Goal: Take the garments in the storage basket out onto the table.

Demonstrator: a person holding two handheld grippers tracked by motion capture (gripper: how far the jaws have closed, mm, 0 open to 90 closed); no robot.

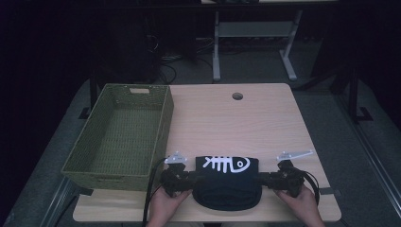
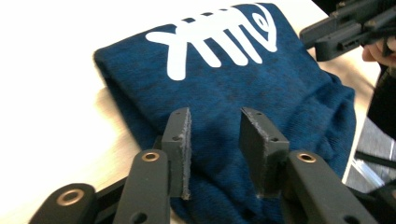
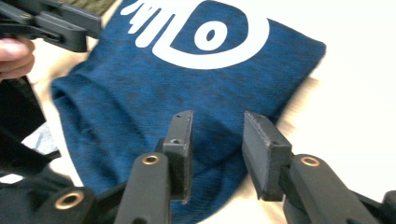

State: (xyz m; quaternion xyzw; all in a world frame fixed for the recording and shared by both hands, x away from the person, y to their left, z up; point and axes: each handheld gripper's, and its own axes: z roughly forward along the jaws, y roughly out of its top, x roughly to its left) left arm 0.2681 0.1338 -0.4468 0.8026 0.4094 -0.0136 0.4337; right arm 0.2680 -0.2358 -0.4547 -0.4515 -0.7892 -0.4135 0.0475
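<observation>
On the left of the wooden table (image 1: 265,118) stands a green woven basket (image 1: 124,135), its long side running away from the person. Just right of it, at the near edge, lies a folded dark blue shirt (image 1: 229,182) with a white fish-bone print (image 1: 226,164) on top. The shirt's long axis runs from the near edge toward the far side; the printed end lies farther from the person, and the fish skeleton runs across it with its head at the right. The near end is rounded and bunched, reaching about to the table's edge.

The left gripper (image 1: 193,178) sits at the shirt's left side, its jaws partly apart; in the left gripper view (image 2: 215,154) the pads stand clear with only cloth showing behind the gap, nothing pinched. The right gripper (image 1: 261,179) sits at the shirt's right side, likewise partly open; in the right gripper view (image 3: 215,156) the gap is empty above the shirt's edge.

Whether either set of lower tips brushes the fabric is hard to make out. Both forearms are cut off by the bottom of the high view, and the room beyond the table is dark.
</observation>
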